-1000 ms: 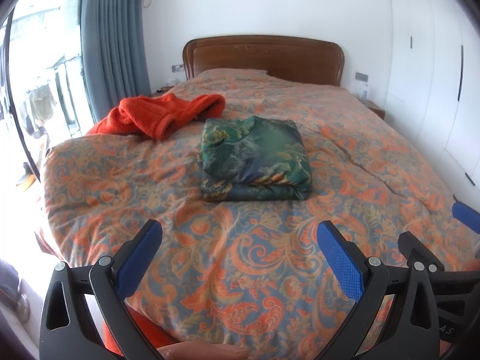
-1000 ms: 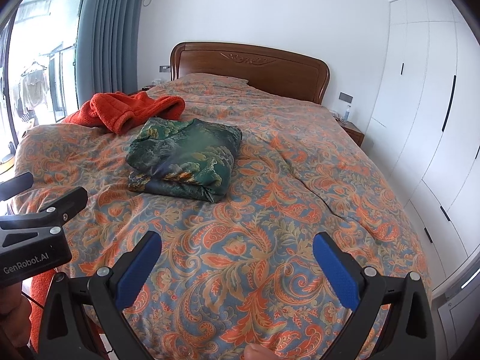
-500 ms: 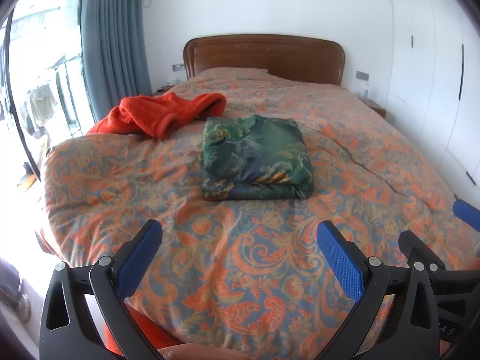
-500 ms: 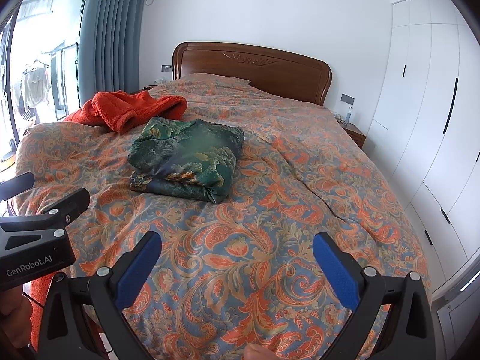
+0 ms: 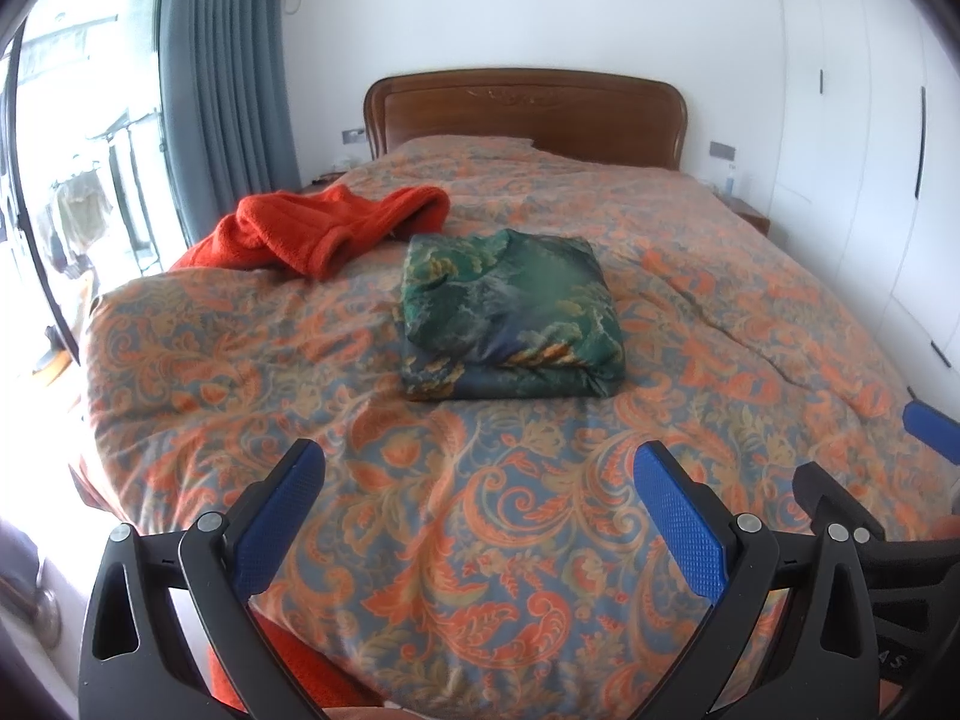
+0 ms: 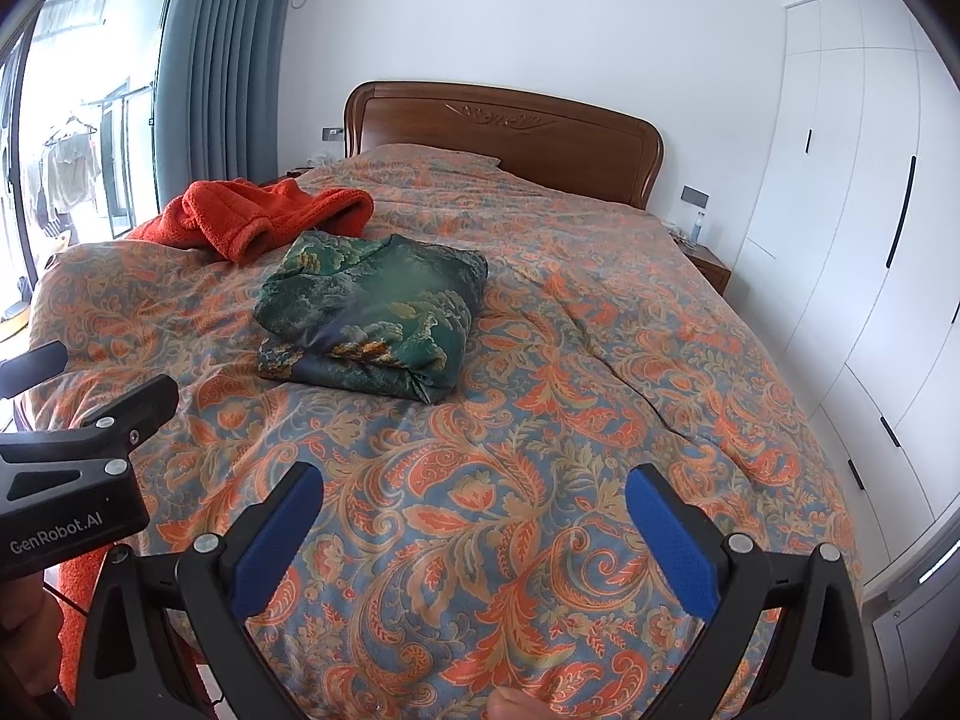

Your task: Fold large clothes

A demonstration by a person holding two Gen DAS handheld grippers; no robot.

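A green patterned garment lies folded in a neat rectangle on the middle of the bed; it also shows in the right wrist view. An orange fleece garment lies crumpled behind it to the left, also in the right wrist view. My left gripper is open and empty, held over the foot of the bed well short of the green garment. My right gripper is open and empty, beside the left one.
The bed carries an orange and blue paisley duvet with a wooden headboard at the far end. A grey curtain and window stand at left, white wardrobes at right, a bedside table near them.
Both grippers have drifted very slightly; the view is almost the same. The garments have not moved.
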